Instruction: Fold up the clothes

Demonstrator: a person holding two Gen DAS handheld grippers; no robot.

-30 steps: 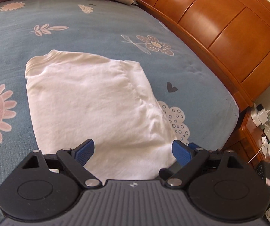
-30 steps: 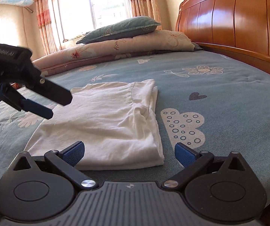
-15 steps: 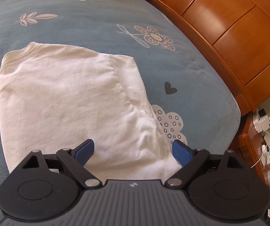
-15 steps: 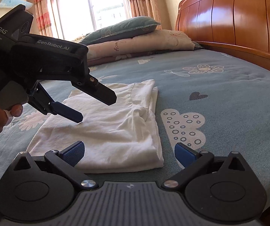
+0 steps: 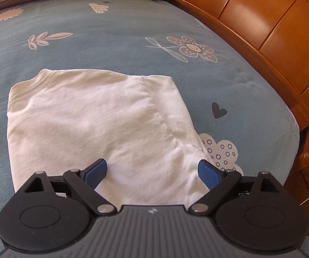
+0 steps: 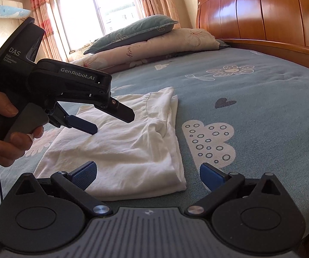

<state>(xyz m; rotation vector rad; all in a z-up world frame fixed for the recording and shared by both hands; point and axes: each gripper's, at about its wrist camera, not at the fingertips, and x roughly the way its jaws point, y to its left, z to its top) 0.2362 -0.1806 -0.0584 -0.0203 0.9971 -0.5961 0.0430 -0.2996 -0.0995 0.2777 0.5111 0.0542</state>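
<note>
Blue pads tip the black fingers (image 5: pixel 96 173) of the left gripper (image 5: pixel 153 173), which stand wide apart above the near part of a folded white shirt (image 5: pixel 102 126) without pinching any cloth. Seen from the right wrist camera, that same left gripper (image 6: pixel 113 120) hangs over the left half of the shirt (image 6: pixel 124 148), its fingers spread and angled down toward the cloth, with a hand (image 6: pixel 6 126) wrapped around its grey grip at the left edge; whether the lower pad touches the cloth cannot be told. The right gripper (image 6: pixel 147 175) also has its fingers (image 6: pixel 83 175) wide apart and holds nothing; the near edge of the shirt lies between them, with the shirt's near right corner just inside the right finger. The shirt lies flat on the bed (image 5: pixel 111 43) in a rough rectangle, its collar at the far left corner in the left wrist view and a sleeve seam running down its right side, where the cloth is bunched and wrinkled. Under it is a blue-grey bedspread (image 6: pixel 262 107) printed with flowers, hearts and spotted clouds; one cloud (image 6: pixel 210 142) sits just beside the shirt's right edge. A wooden headboard (image 6: pixel 272 13) runs along the right of the bed, and pillows (image 6: pixel 146 40) are stacked at the far end, below a bright window (image 6: pixel 98 8) with orange curtains.
</note>
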